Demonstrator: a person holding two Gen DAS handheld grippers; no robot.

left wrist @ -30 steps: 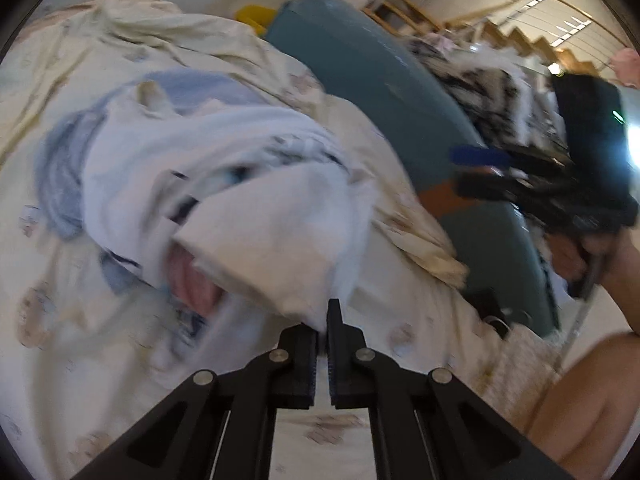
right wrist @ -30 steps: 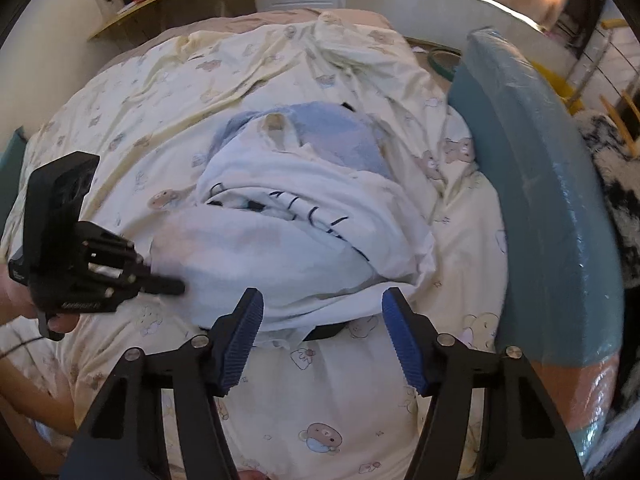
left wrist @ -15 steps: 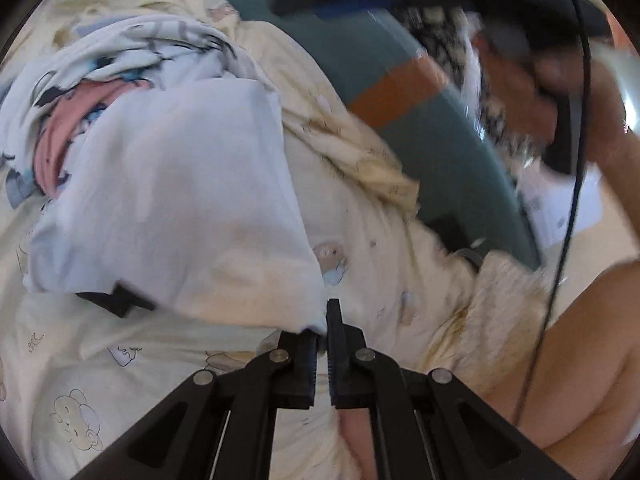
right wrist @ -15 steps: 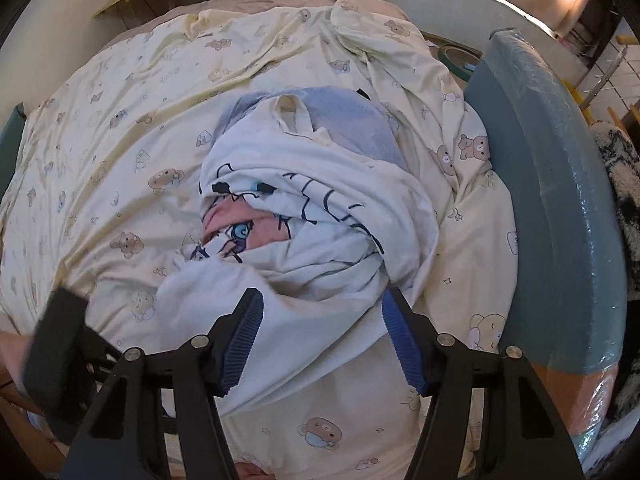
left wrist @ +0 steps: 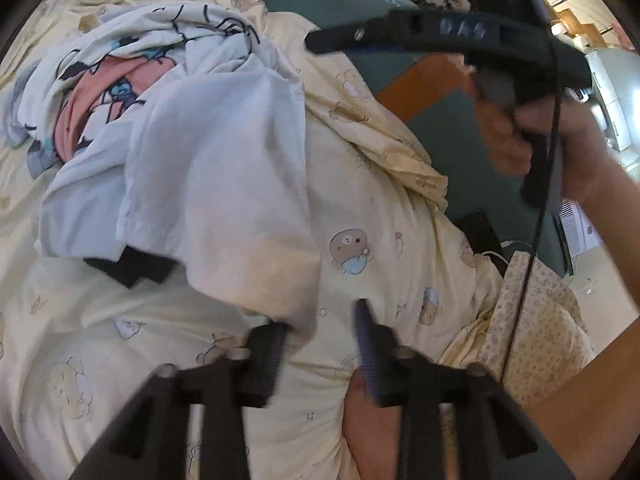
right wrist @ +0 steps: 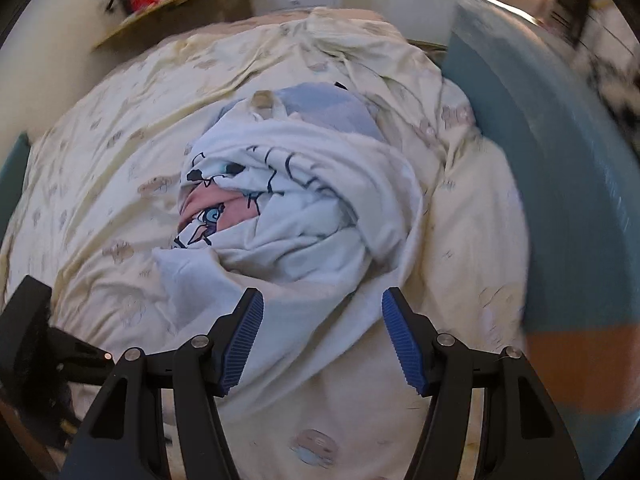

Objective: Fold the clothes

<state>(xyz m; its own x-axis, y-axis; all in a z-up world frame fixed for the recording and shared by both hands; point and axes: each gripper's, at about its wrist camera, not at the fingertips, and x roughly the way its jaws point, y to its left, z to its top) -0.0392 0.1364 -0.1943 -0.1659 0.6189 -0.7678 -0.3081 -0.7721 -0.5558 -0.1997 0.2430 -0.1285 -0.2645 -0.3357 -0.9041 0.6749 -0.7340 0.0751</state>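
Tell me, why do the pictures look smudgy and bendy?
Left wrist view: the left tongs and white shirt are smeared by motion. Right wrist view: the right tongs look sharp, but the blue bed board streaks. Both views curve at the edges.

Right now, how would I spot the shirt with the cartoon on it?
Find the yellow bear-print sheet on the bed, beside the teal board. In its middle lies a heap of clothes. The white shirt is crumpled on top, over a blue garment; it alone has black cartoon lines and a pink patch.
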